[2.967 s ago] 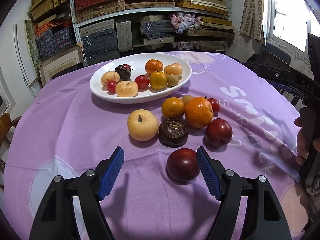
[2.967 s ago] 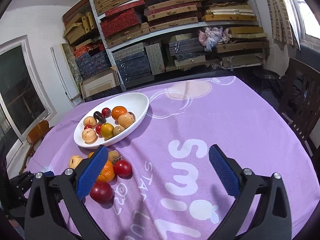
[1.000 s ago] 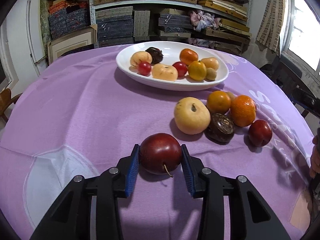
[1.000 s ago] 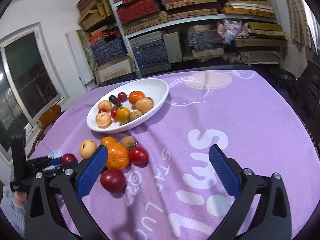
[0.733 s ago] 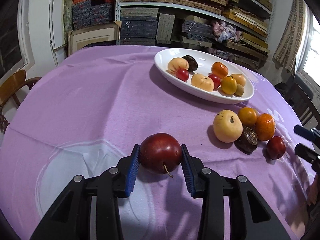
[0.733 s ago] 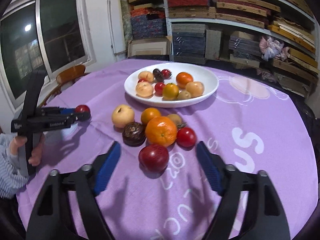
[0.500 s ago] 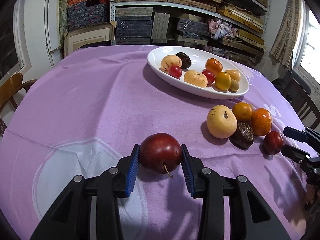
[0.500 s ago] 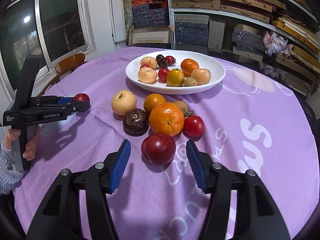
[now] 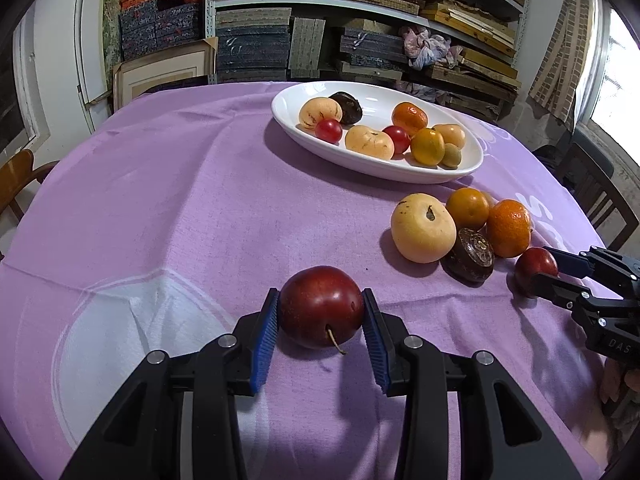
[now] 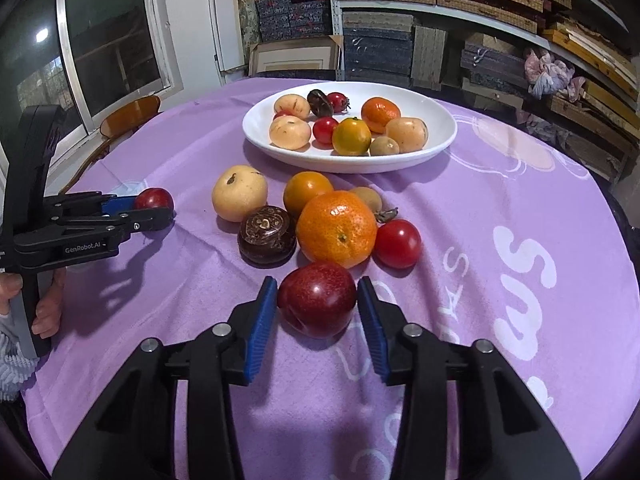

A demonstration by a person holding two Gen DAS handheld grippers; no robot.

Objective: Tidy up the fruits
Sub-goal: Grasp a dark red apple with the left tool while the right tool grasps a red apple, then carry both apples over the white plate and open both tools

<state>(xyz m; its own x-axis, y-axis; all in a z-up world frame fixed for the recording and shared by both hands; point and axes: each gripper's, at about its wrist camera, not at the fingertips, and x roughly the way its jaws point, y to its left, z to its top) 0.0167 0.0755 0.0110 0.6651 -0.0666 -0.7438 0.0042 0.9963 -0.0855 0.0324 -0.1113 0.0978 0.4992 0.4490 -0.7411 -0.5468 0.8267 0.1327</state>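
My left gripper [image 9: 320, 300] is shut on a dark red plum [image 9: 320, 312] with a stem, held low over the purple cloth. The right wrist view shows that gripper [image 10: 154, 208] at the far left with its plum [image 10: 154, 198]. My right gripper [image 10: 317, 292] has a second red plum [image 10: 316, 304] between its blue pads. Its jaws are closing and both pads touch the fruit, which rests on the cloth. A big orange [image 10: 337, 229], red tomato [image 10: 397, 243], dark brown fruit [image 10: 267, 235] and yellow apple [image 10: 239, 193] lie just beyond. A white oval bowl [image 10: 348, 166] holds several fruits.
The round table wears a purple cloth [image 9: 180, 200] with white print. Wooden chairs stand at the left edge [image 10: 128, 116] and the right [image 9: 592, 188]. Stacked shelves [image 9: 360, 20] fill the back wall. A hand [image 10: 44, 312] grips the left tool's handle.
My right gripper swung over to the loose fruit, came down and closed from wide open around the second plum. The left gripper kept its plum and barely shifted.
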